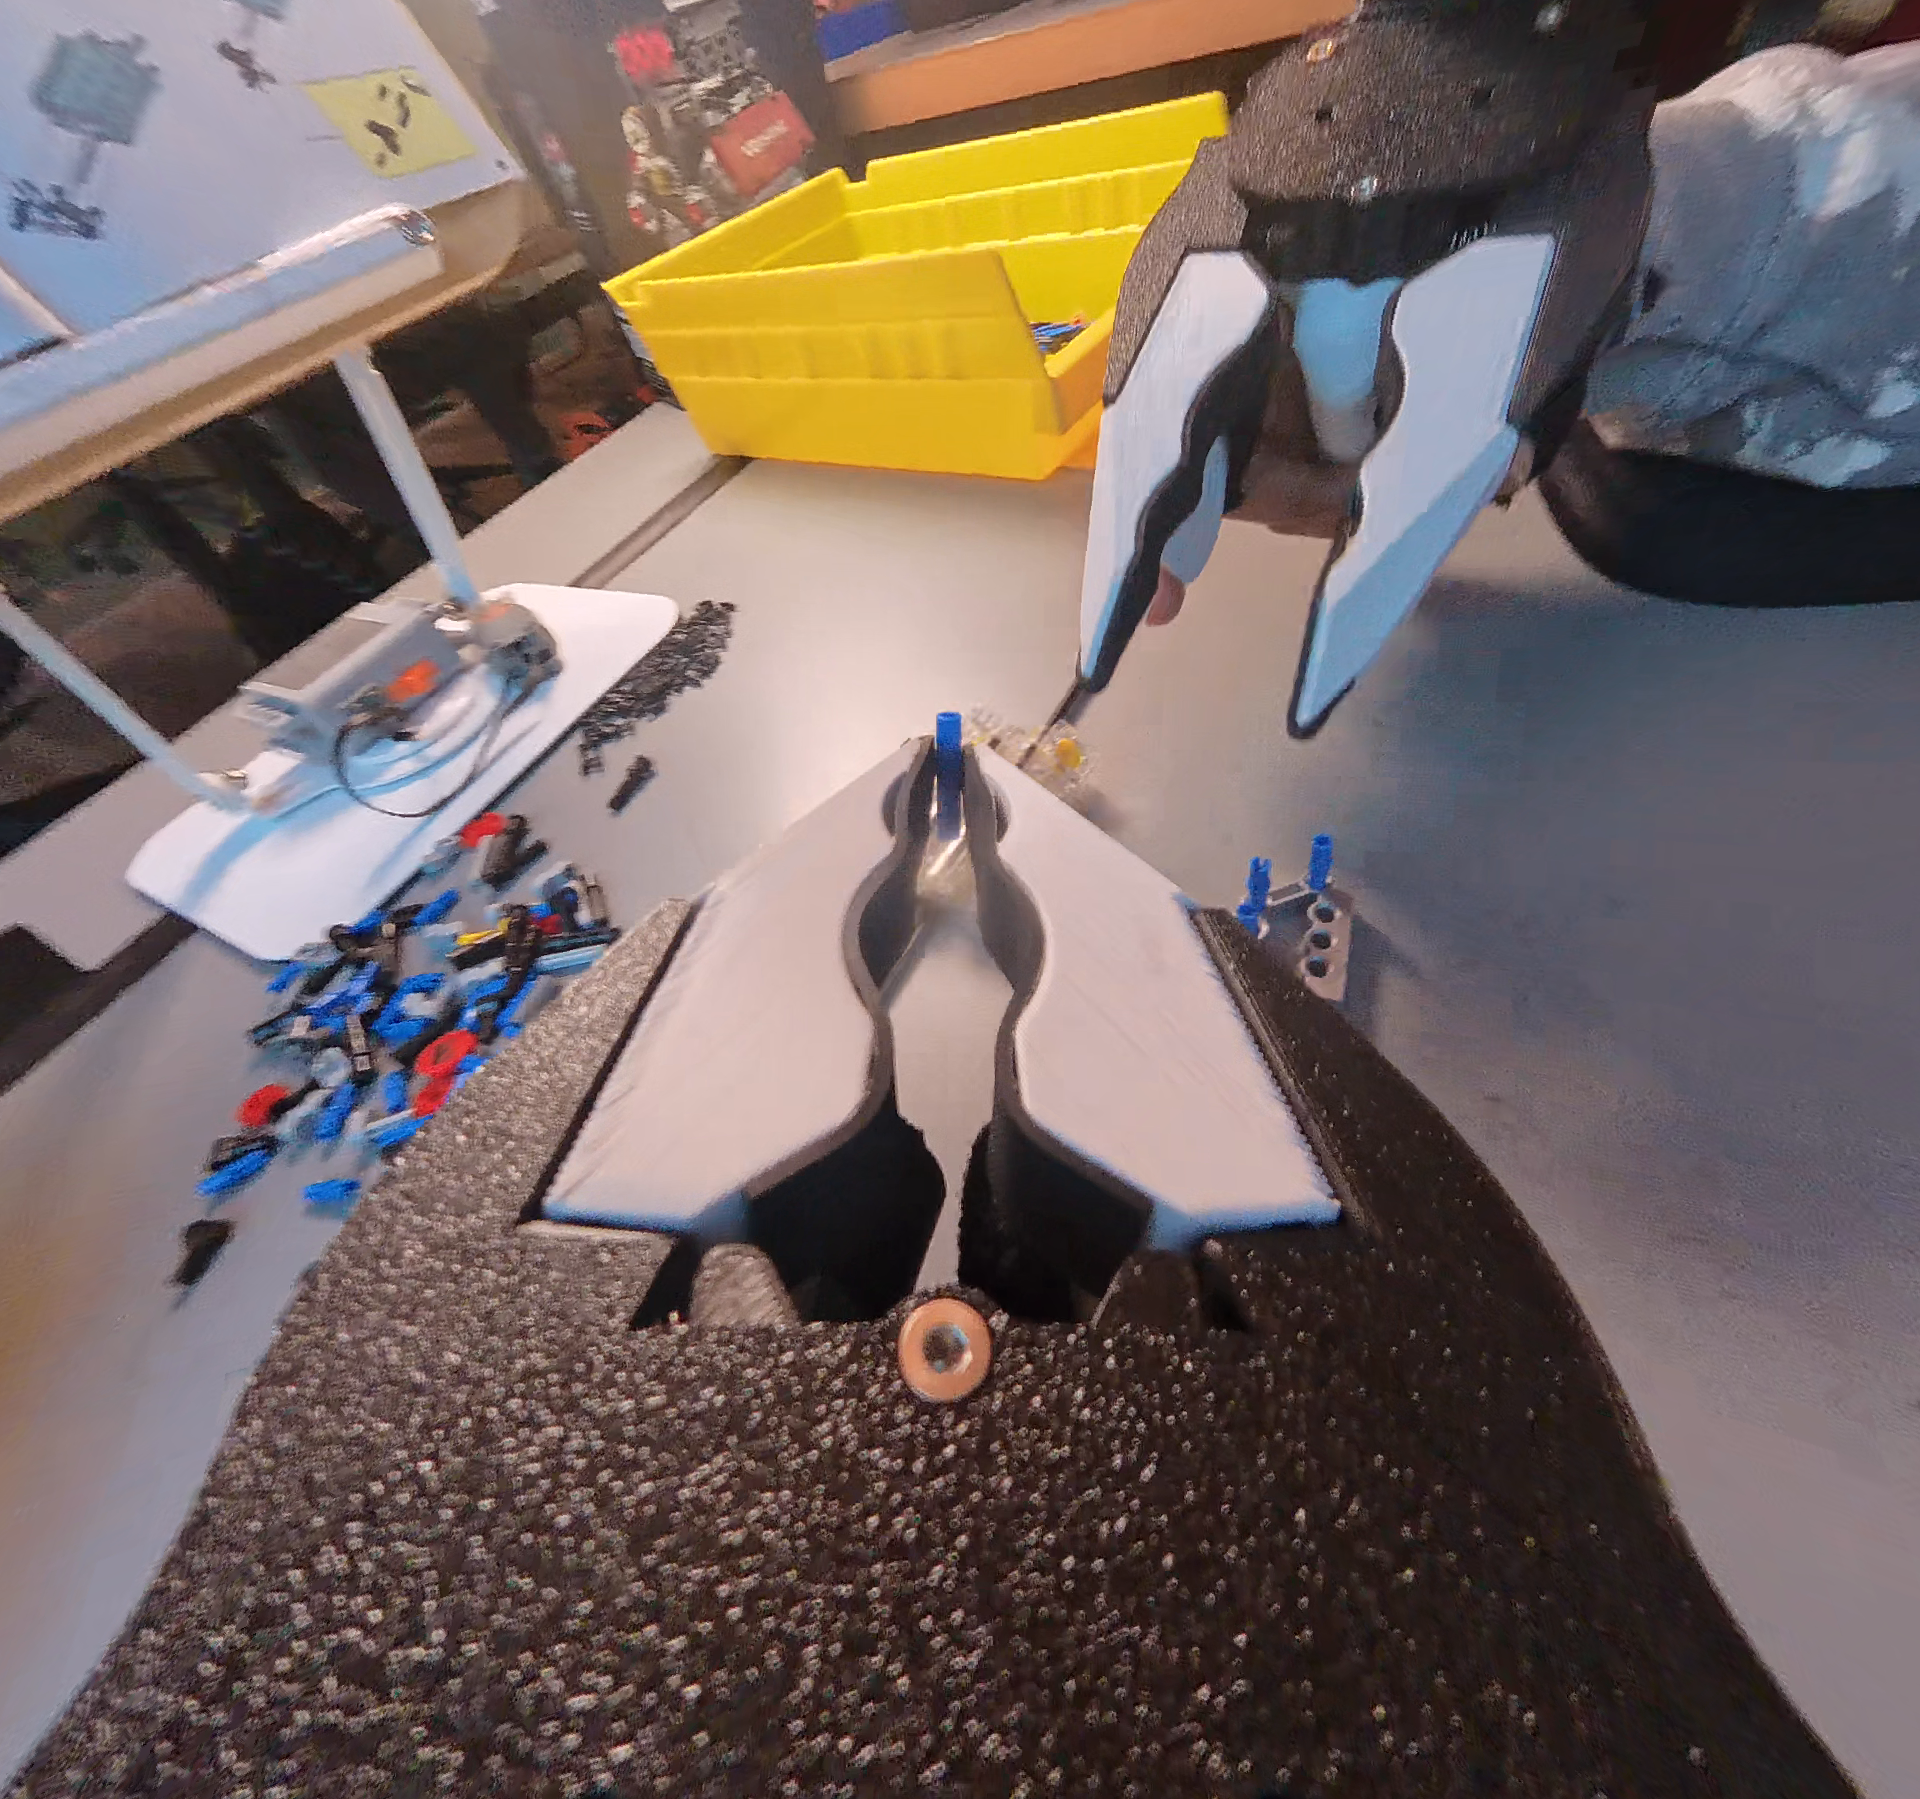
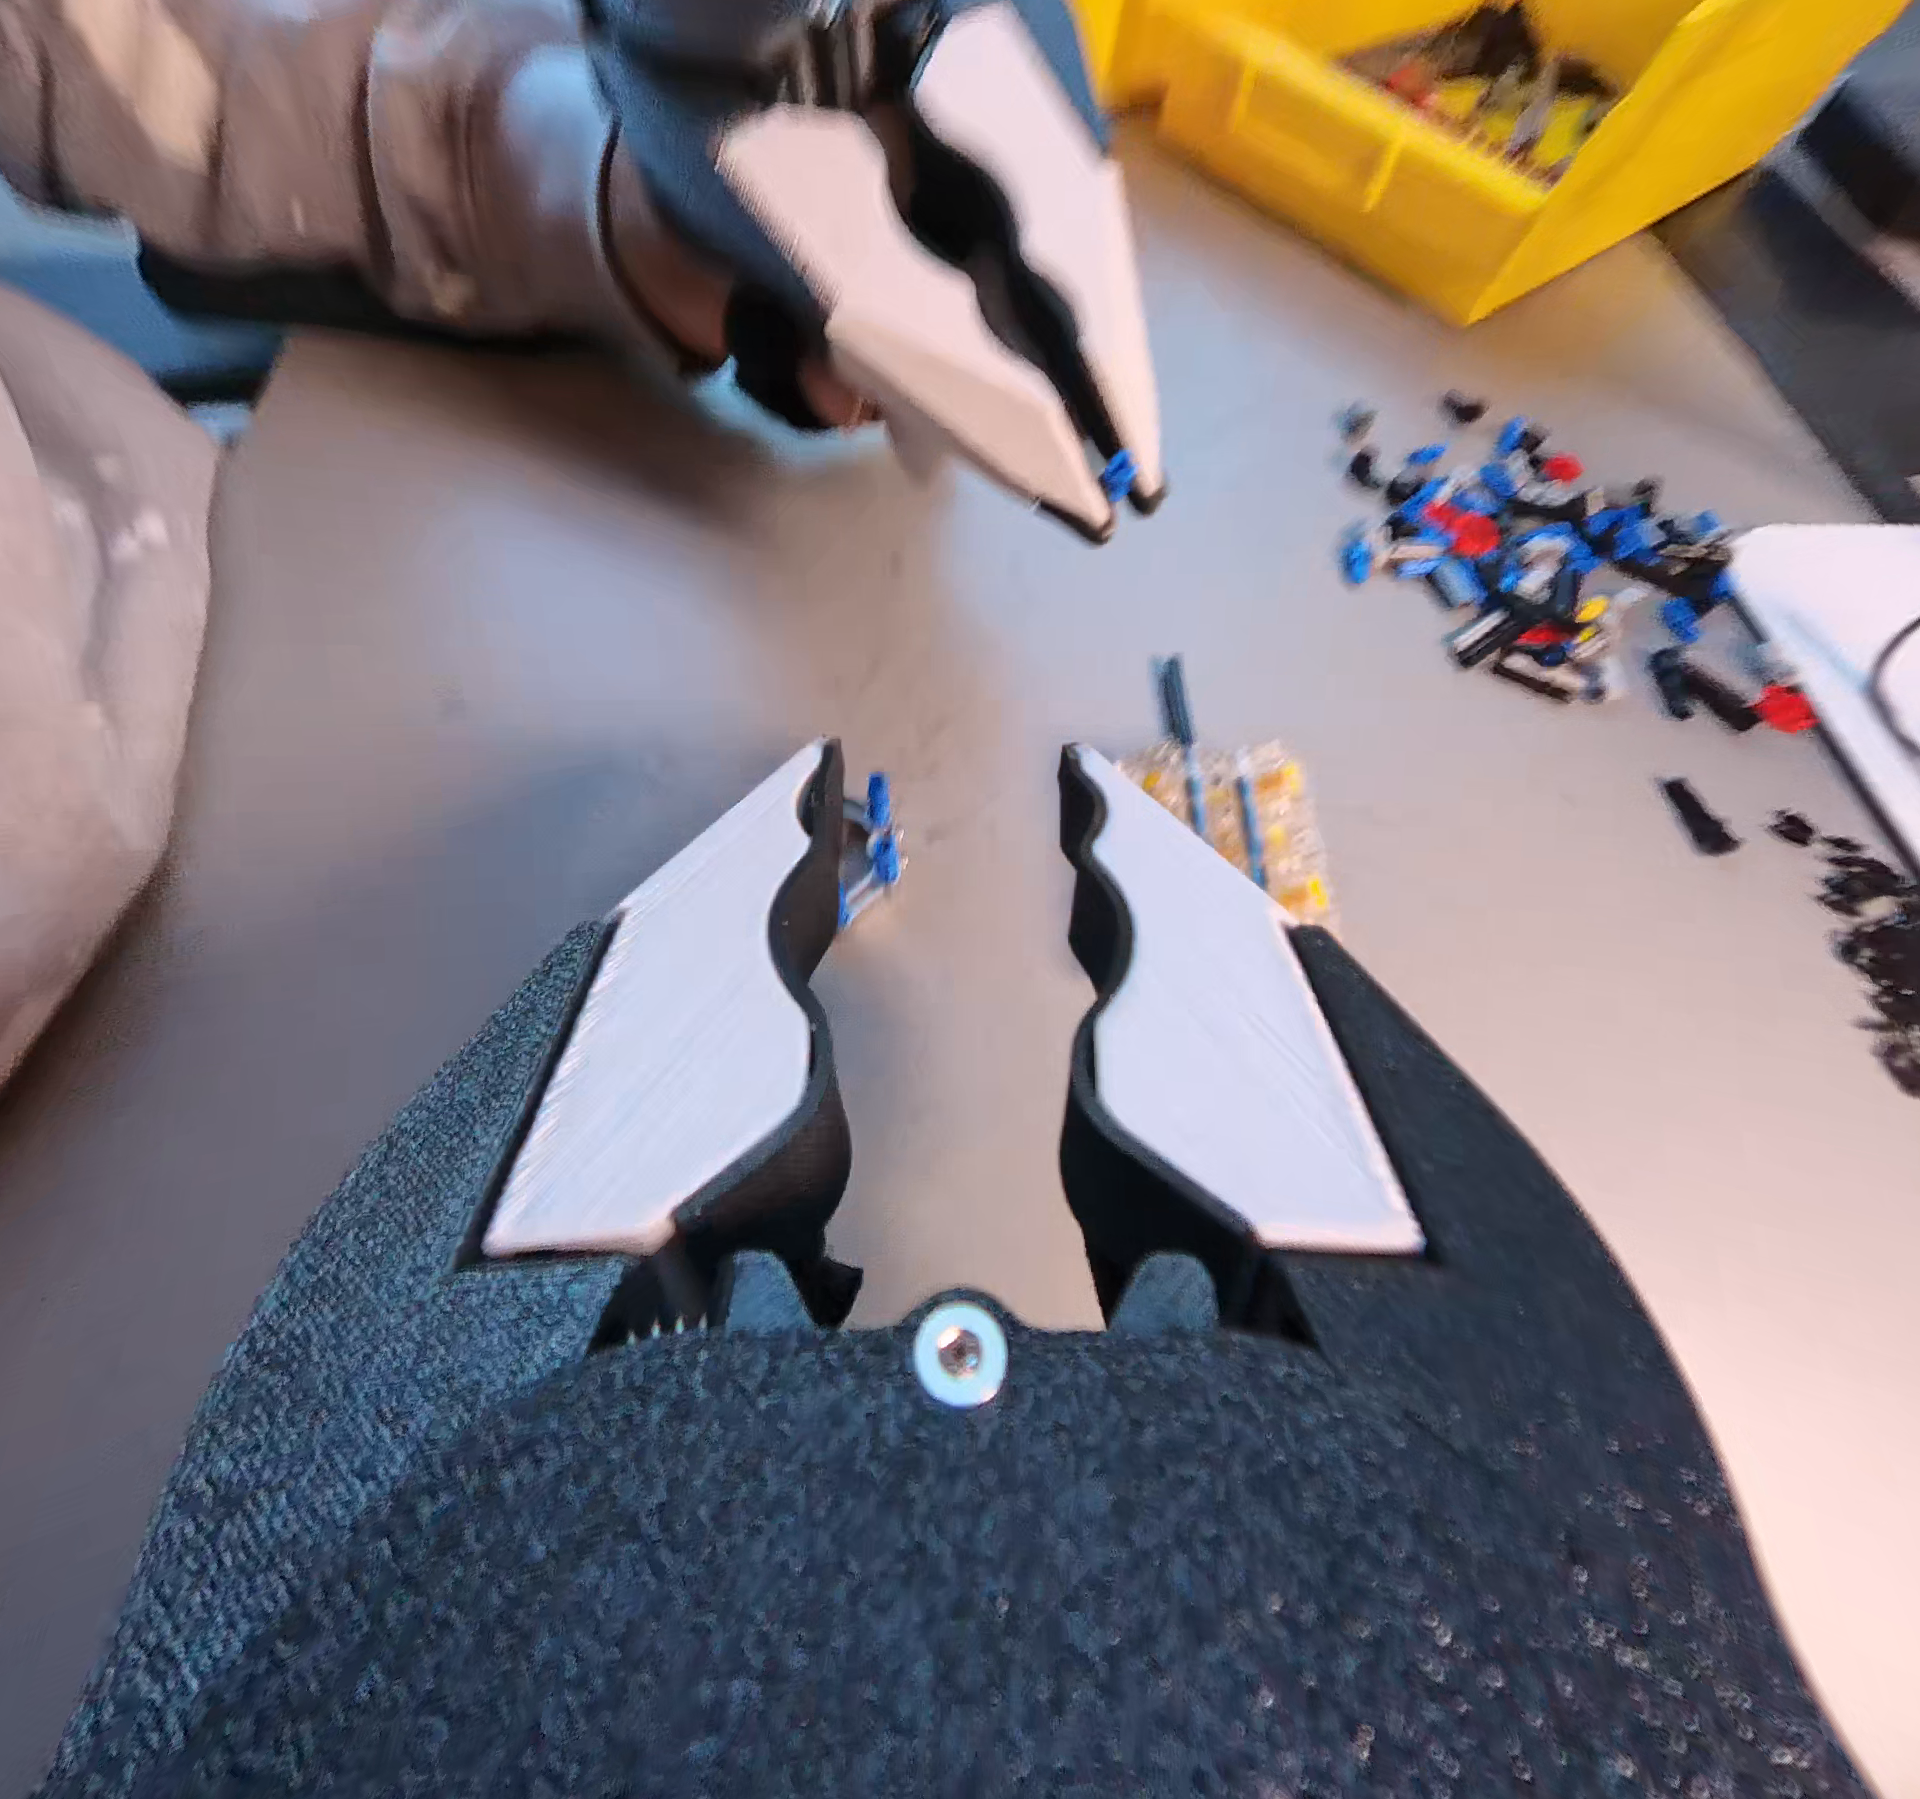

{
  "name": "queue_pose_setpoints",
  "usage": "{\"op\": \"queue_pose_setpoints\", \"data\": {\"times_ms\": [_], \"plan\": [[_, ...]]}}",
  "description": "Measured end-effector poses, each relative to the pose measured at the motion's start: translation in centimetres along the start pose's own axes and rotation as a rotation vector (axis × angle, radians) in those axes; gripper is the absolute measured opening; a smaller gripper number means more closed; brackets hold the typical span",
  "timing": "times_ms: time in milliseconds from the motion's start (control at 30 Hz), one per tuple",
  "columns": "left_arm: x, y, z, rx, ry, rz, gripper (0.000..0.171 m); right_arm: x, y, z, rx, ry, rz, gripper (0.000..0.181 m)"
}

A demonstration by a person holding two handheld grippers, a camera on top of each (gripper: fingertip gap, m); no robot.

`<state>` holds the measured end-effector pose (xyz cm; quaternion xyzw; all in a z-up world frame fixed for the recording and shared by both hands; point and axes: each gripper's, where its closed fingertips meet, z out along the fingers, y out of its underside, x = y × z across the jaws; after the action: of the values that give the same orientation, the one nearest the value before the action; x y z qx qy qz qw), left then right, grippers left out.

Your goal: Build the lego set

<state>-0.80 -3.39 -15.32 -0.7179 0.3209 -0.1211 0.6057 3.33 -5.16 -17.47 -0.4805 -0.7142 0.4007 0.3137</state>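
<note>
While its two white fingers are pressed nearly together, the left tool (image 1: 948, 762) pinches a small blue pin (image 1: 948, 743) right at the tips, so that the pin's end stands proud above them and stays free to meet another part. Seen from the right wrist view, that same left tool (image 2: 1127, 502) hangs above the bench (image 2: 582, 627) with the blue pin (image 2: 1117, 473) crosswise between its tips.

By contrast, the right tool (image 2: 951, 762) is spread wide and holds nothing; its fingers straddle bare bench. Just off its left finger lies a small grey beam with blue pins (image 2: 875, 850) standing in it, and just off its right finger sits a clear block with yellow pieces (image 2: 1262, 814) and a dark axle (image 2: 1179, 710) running out of it. Both lie within easy reach of either tool, which looks like the reason they sit apart from the rest.

In the left wrist view the right tool (image 1: 1195, 700) points down over that clear block (image 1: 1049, 747), while the grey beam (image 1: 1311, 928) rests to one side.

Farther out, a loose heap of blue, black and red parts (image 1: 405, 1001) is spread on the bench, a scatter of small black pins (image 1: 665, 669) lies beside a white stand base (image 1: 343, 814) carrying a grey motor unit (image 1: 416, 679), and a yellow bin (image 1: 883, 336) holds more parts behind.
</note>
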Motion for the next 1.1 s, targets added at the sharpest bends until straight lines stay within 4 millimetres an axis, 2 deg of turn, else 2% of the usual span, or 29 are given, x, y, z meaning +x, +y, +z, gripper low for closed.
{"op": "queue_pose_setpoints", "data": {"times_ms": [67, 167, 333, 400, 667, 767, 1100], "plan": [[-0.6, -0.3, -0.5, -0.008, -0.086, 0.087, 0.004, 0.9, -1.7, -0.2, 0.101, 0.04, 0.066, 0.037], [-1.2, -0.6, -1.0, -0.034, -0.192, 0.23, 0.004, 1.0, -3.9, 0.4, 0.216, 0.039, 0.172, 0.037], [-1.4, -0.8, -1.3, -0.074, -0.299, 0.473, 0.004, 1.7, -6.1, 0.8, 0.355, 0.044, 0.342, 0.029], [-1.2, -0.7, -1.1, -0.097, -0.311, 0.538, 0.003, 2.2, -6.1, 1.1, 0.37, 0.056, 0.4, 0.025], [-0.2, 0.1, -0.3, -0.145, -0.312, 0.664, 0.004, 2.4, -4.7, 2.4, 0.298, 0.1, 0.408, 0.015], [-0.2, 0.3, -0.2, -0.152, -0.301, 0.65, 0.004, 2.6, -4.1, 2.5, 0.279, 0.11, 0.426, 0.003], [0.0, 1.3, 0.1, -0.184, -0.262, 0.598, 0.004, 2.7, -3.2, 2.9, 0.229, 0.114, 0.431, 0.003]]}}
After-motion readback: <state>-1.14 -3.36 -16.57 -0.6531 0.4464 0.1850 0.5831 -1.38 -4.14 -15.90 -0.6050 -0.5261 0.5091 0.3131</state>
